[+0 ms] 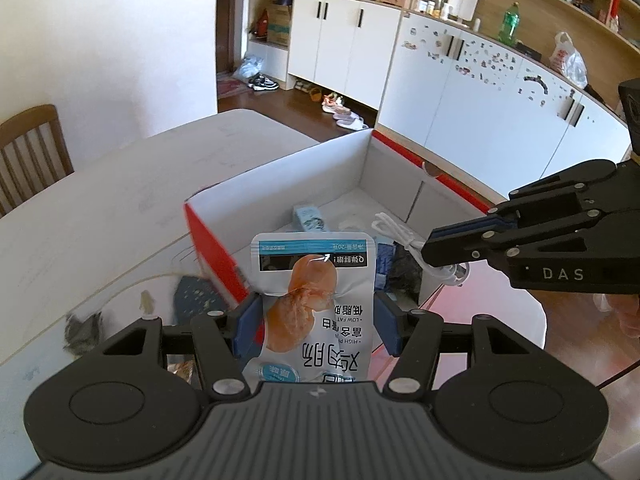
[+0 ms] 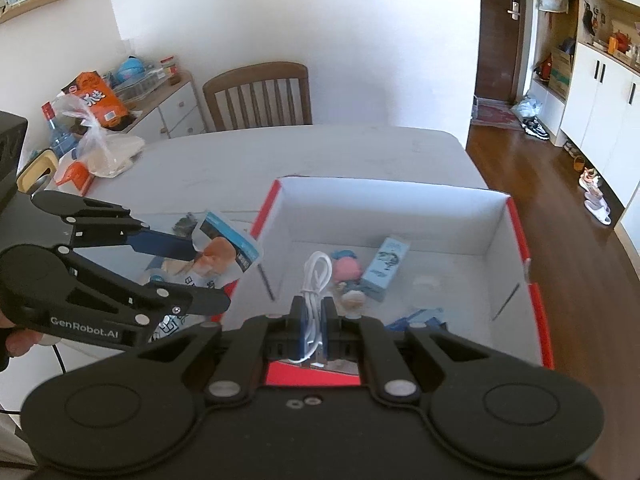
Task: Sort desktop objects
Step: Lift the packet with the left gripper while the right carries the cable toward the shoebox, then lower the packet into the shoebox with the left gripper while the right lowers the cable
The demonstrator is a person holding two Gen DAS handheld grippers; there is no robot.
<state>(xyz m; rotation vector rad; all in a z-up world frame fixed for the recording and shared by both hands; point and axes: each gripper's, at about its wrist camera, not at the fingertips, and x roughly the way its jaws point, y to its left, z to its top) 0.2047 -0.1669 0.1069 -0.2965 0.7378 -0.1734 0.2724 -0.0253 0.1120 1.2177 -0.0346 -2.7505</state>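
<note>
- The pouch [image 1: 316, 308], a snack sachet printed with an orange sausage, stands upright between the left gripper's [image 1: 316, 320] jaws, which press on its two side edges and buckle the foil slightly; the hold looks meant to carry it over the wall ahead.
- Just ahead of those jaws rises the red corner of the box [image 1: 280, 184], so the pouch seems to sit outside it on the near-left side, not yet over the opening.
- The cable [image 2: 316, 280], a coiled white lead, is pinched in the right gripper's [image 2: 316, 320] nearly closed jaws, its loops sticking out forward over the box floor; judging from that, it is about to be dropped in.
- Beyond the right jaws, inside the box, lie a pink toy [image 2: 346, 270] and a pale blue carton [image 2: 386, 270], close together, with something blue nearer the front wall that I cannot identify.
- To the left of the left jaws, a dark blue patterned item [image 1: 196, 300] and a small grey scrap [image 1: 82, 332] rest on the table [image 1: 100, 200], likely still to be sorted.
- A chair [image 2: 260, 96] stands at the far side of the table.
</note>
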